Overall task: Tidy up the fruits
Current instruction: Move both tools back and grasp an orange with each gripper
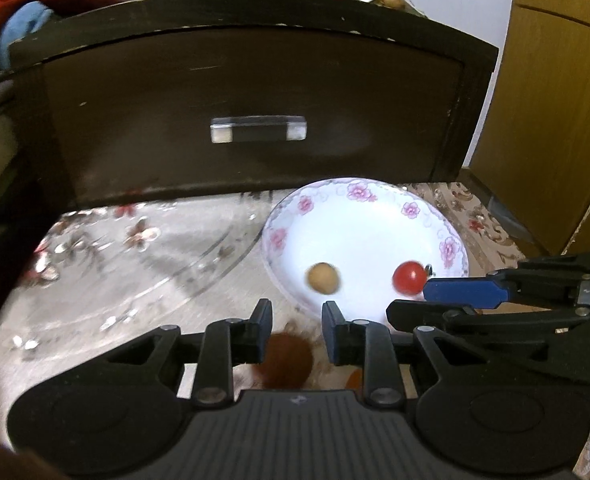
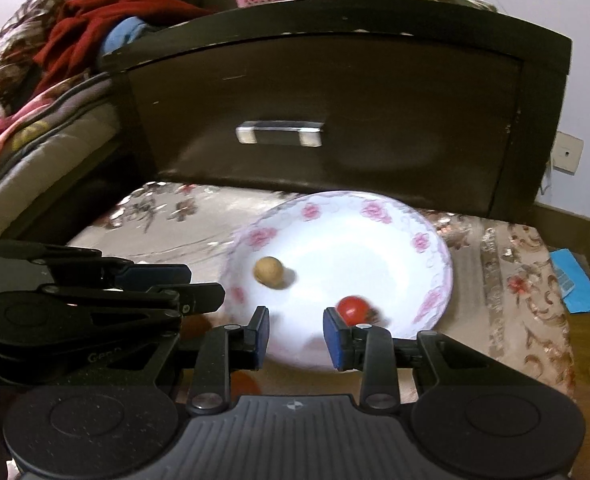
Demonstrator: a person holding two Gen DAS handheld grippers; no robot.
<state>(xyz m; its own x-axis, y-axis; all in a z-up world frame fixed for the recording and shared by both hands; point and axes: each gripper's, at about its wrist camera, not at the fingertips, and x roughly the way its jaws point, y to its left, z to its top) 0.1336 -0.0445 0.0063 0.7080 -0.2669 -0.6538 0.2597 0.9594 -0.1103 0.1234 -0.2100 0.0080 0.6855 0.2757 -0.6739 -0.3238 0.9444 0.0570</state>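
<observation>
From the left wrist, we see our left hand-held gripper (image 1: 297,332) parted and empty over a brown fruit (image 1: 287,360), blurred, lying on the table (image 1: 95,280) just short of the plate (image 1: 451,248).

From the right wrist, our right hand-held gripper (image 2: 296,336) also stands apart, empty; the tomato (image 2: 353,309) lies in the plate beside its right finger, the tan fruit (image 2: 269,272) farther left. We judge the left nearer the brown fruit.

The white floral plate (image 1: 365,236) sits on the patterned counter (image 1: 135,264). On the plate lie a tan fruit (image 1: 323,278) and, right of it, a red tomato (image 1: 409,277). Near the plate's front rim, the left hand-held gripper (image 1: 297,330) gapes above a blurred brown fruit (image 1: 287,360)
</observation>
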